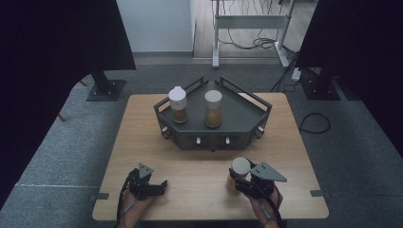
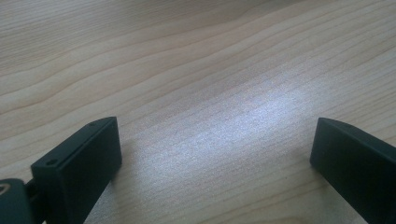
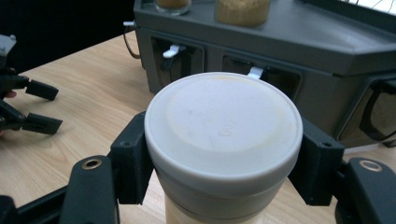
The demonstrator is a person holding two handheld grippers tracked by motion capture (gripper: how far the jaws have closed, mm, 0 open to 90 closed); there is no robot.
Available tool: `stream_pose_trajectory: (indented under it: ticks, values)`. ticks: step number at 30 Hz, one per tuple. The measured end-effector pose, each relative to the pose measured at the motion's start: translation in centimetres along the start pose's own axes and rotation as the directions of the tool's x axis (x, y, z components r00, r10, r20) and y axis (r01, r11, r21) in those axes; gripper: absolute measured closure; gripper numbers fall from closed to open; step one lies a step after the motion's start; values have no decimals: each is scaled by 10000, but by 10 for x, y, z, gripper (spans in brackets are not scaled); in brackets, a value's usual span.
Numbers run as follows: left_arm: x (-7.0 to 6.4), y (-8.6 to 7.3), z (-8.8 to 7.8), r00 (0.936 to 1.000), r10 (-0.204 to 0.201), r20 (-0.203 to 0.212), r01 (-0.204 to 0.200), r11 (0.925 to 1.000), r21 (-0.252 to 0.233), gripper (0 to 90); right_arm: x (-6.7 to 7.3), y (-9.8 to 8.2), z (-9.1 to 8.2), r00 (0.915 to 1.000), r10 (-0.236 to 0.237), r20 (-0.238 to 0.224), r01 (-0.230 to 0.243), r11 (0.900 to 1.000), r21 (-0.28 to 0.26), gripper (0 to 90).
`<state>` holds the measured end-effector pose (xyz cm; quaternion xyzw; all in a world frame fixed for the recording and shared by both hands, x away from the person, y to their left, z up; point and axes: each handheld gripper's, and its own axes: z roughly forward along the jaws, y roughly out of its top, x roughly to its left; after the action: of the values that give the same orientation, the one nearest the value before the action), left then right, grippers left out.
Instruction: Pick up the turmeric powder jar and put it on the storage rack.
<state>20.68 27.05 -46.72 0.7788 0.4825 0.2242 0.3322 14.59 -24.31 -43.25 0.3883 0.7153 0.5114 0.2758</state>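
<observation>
A jar with a white lid [image 3: 223, 130] stands near the table's front right, and my right gripper [image 1: 241, 178] is shut on it just below the lid; the same jar [image 1: 240, 168] shows upright in the high view. A dark grey corner rack [image 1: 237, 114] sits at the table's middle back and carries two spice jars: one with a domed white cap [image 1: 178, 104] and one with a flat cream lid [image 1: 213, 108]. My left gripper [image 1: 159, 186] rests low at the front left, open, with bare wood between its jaws [image 2: 215, 149].
The rack's front face has small hooks and white clips [image 3: 173, 50]. The wooden table [image 1: 142, 142] has bare wood to the left and in front of the rack. Dark stands [image 1: 105, 85] and cables [image 1: 313, 122] lie on the grey floor beyond.
</observation>
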Motion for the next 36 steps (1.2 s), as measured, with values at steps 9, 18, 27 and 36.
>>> stream_pose_trajectory:
  ticks: [9, 18, 27, 36]
  values:
    - [0, 0, 0, 10000, -7, 1, 7, 10000, -4, 15, -1, 8, -3, 9999, 24, 155, -20, 9997, -237, 330]
    - [0, 0, 0, 10000, -19, 1, 19, 10000, -14, 15, -5, 23, -7, 9997, 5, 244, 7, 9989, -458, 330]
    - [0, 0, 0, 10000, -17, -1, 17, 10000, -15, 15, -11, 36, -6, 9995, 36, 307, -20, 9986, -522, 330]
    - [0, 0, 0, 10000, -26, 0, 26, 10000, -19, 15, -15, 44, -5, 9995, 70, 314, -52, 9982, -595, 330]
